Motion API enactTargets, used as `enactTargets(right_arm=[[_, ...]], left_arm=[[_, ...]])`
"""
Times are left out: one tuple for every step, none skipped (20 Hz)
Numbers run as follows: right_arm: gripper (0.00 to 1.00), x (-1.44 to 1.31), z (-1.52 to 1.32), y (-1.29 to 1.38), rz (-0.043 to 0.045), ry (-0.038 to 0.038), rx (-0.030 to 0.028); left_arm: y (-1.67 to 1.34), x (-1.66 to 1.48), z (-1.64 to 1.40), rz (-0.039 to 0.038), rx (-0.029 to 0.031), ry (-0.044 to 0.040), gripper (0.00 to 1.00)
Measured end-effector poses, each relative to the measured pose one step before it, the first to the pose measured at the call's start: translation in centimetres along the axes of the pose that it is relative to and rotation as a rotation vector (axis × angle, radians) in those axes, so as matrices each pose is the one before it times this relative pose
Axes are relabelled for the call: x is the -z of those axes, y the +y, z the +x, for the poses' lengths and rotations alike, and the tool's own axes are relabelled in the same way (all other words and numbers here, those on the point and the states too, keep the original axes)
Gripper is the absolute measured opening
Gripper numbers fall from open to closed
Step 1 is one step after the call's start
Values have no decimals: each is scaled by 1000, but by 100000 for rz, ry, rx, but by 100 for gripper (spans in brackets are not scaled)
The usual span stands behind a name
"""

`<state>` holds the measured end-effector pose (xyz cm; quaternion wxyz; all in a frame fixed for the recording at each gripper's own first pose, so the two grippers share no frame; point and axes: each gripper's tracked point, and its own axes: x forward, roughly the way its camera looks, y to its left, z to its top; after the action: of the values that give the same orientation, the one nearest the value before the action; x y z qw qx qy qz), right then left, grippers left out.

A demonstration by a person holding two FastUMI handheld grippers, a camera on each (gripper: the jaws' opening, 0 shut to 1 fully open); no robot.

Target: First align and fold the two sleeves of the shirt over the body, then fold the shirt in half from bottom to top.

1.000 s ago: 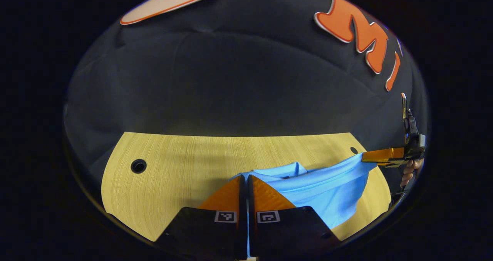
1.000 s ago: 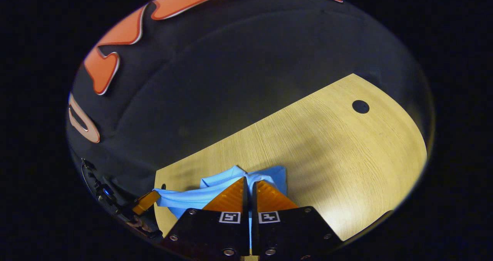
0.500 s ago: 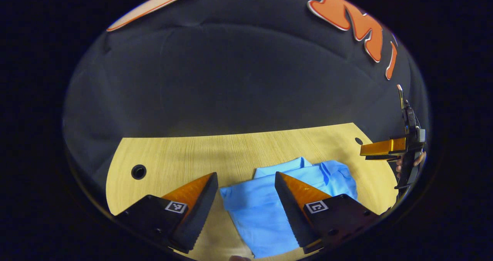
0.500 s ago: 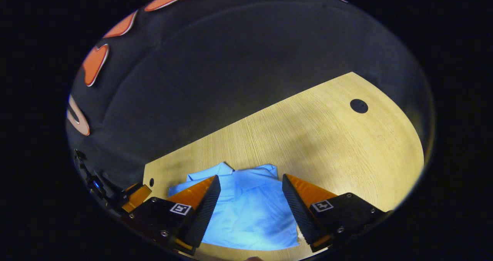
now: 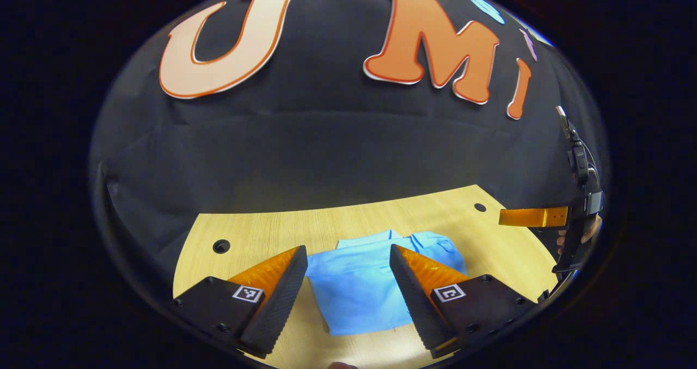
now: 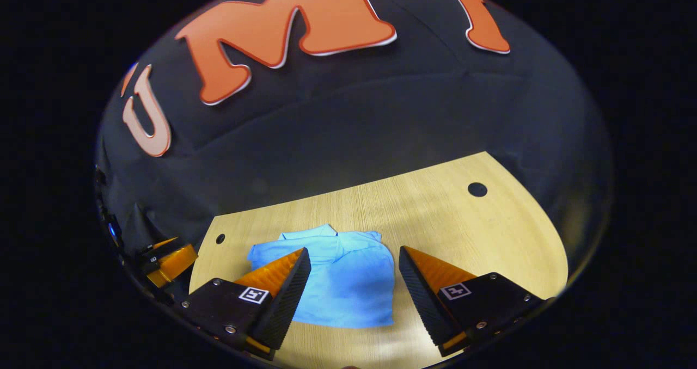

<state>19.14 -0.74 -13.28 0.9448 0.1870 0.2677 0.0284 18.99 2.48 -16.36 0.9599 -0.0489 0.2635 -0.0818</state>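
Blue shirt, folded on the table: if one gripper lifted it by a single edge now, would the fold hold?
Probably not. The blue shirt lies as soft, thin layers with small wrinkles, so it would likely droop and unfold. It looks light. On the smooth wooden table, a push would likely bunch it rather than slide it whole.

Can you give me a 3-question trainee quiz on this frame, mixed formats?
1. True or false: the left gripper is shut on the shirt.
2. The shirt lies: A) hanging off the table edge B) folded flat on the table C) held up between both grippers.
3. Fill in: the right gripper has its jaws ____.

Key: 1 false, both fingers stand apart with the shirt seen between them. 2 B. 3 open.
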Motion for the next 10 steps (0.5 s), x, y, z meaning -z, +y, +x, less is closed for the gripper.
enactTargets(right_arm=[[98, -15, -1694, 36, -1820, -2374, -312], [98, -207, -1520, 202, -941, -3382, -608], [99, 112, -1708, 373, -1505, -2821, -1579], [98, 4, -1315, 132, -2083, -2759, -452], [98, 40, -1568, 195, -2521, -2675, -299], [98, -263, -1667, 243, -2307, -3169, -109], [98, -461, -1493, 570, -1800, -3225, -726], [98, -404, -1199, 666, -1149, -2695, -1692], [98, 279, -1402, 691, -1188, -1089, -1868], [98, 368, -1170, 295, -1453, -1297, -722]], left_arm=[[-351, -201, -1593, -314, -1136, -1748, 98], [-314, -397, -1999, -766, -1739, -2929, 98], [-258, -316, -1845, -509, -1155, -3201, 98], [-411, -348, -2031, -72, -1227, -2914, 98], [-170, -198, -1249, 232, -1504, -2741, 98], [-233, -205, -1474, -285, -1398, -2323, 97], [-311, 158, -1874, -910, -153, -2677, 97], [-737, -269, -1756, -1273, 1434, -3146, 97], [-687, -500, -1387, 169, -170, -3882, 97], [-329, -454, -1430, 1061, -1370, -2965, 97]])
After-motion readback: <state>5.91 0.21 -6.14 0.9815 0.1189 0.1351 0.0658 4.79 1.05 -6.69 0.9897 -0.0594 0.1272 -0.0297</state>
